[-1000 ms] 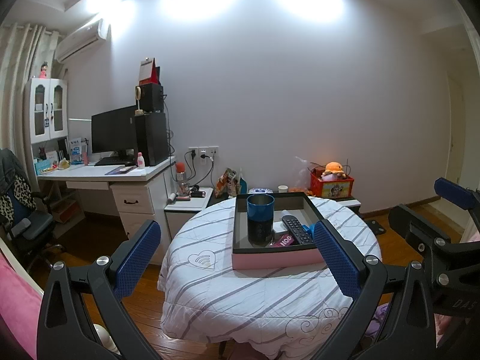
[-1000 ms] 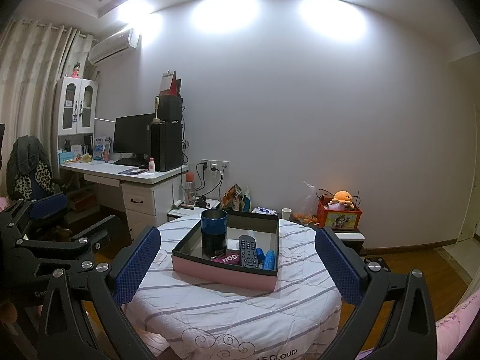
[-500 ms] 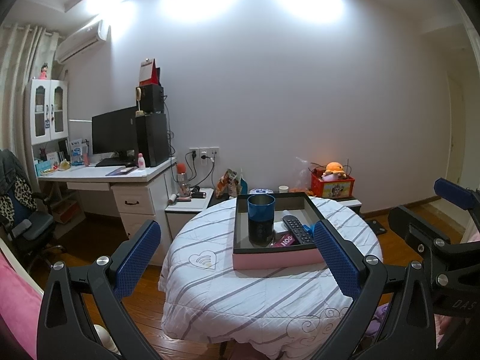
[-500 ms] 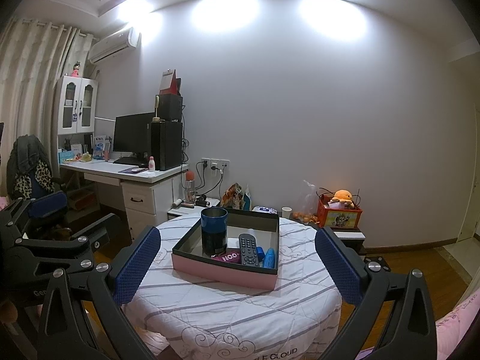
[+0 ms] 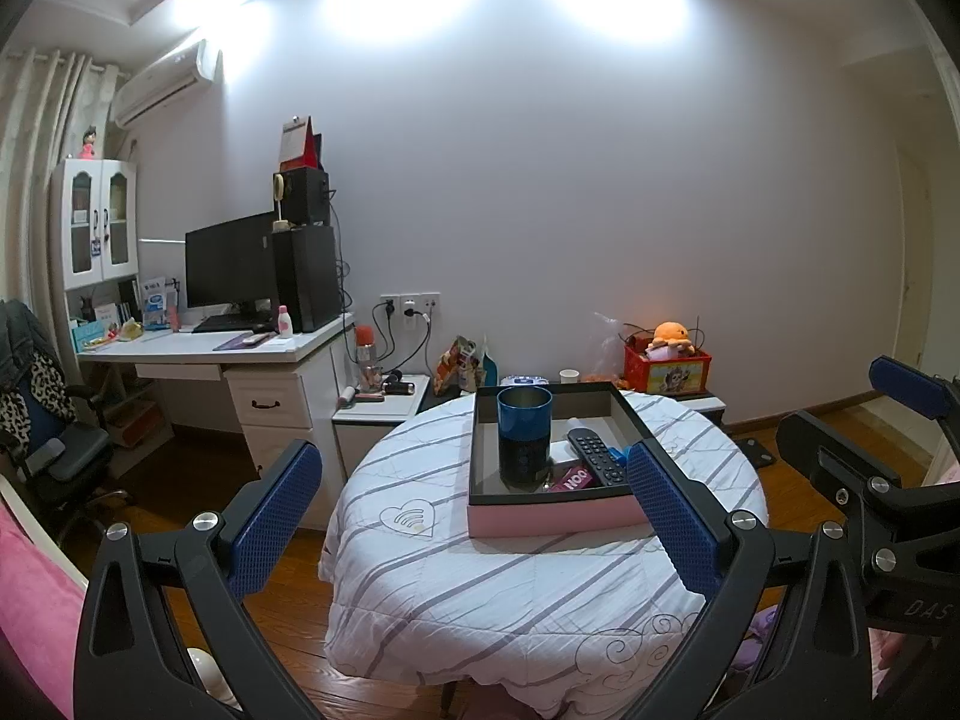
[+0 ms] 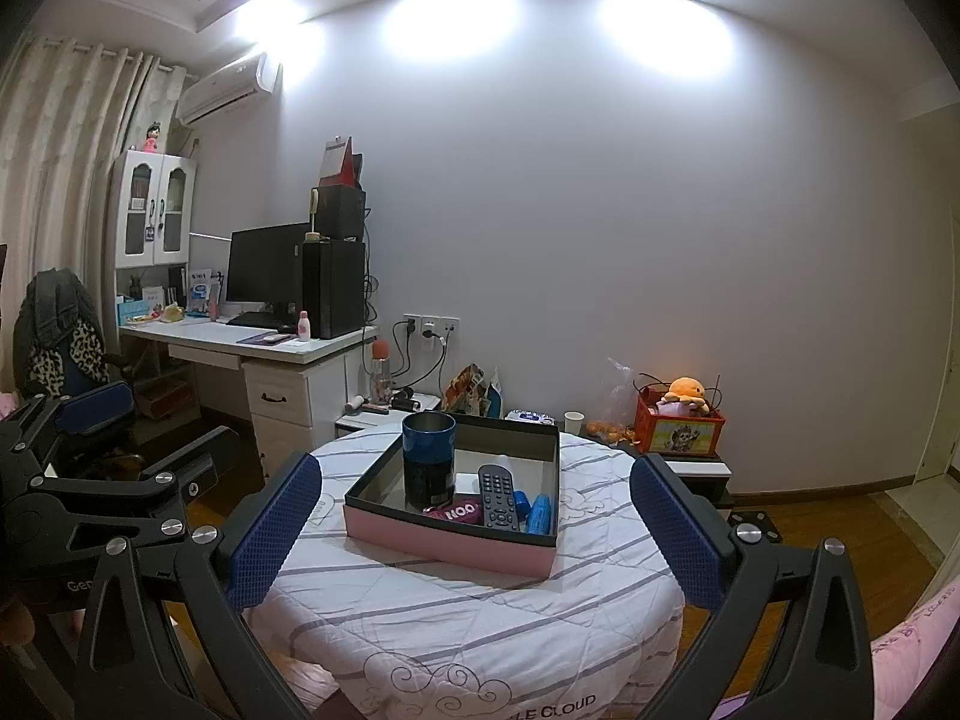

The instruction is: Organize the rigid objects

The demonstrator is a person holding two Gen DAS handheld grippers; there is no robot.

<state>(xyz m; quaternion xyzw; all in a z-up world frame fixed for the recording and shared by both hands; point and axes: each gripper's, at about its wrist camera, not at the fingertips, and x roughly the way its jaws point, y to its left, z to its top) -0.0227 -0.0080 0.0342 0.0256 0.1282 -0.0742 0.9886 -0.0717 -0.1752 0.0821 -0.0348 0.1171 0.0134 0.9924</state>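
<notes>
Tray (image 6: 444,546) sits on round table (image 6: 456,624) w/ cup (image 6: 427,459), remote (image 6: 499,495) & blue bits inside. I've got left gripper (image 5: 474,516) & right gripper (image 6: 474,528) both spread wide, holding nothing, short of the table.

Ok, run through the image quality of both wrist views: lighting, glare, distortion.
Left wrist view: ceiling lights blow out the top of the wall; fisheye bends the room edges; the pink tray and blue cup stay sharp, and the open left gripper frames them. Right wrist view: same glare patches up high, dark vignette corners, the remote legible, the open right gripper dark but crisp.
</notes>
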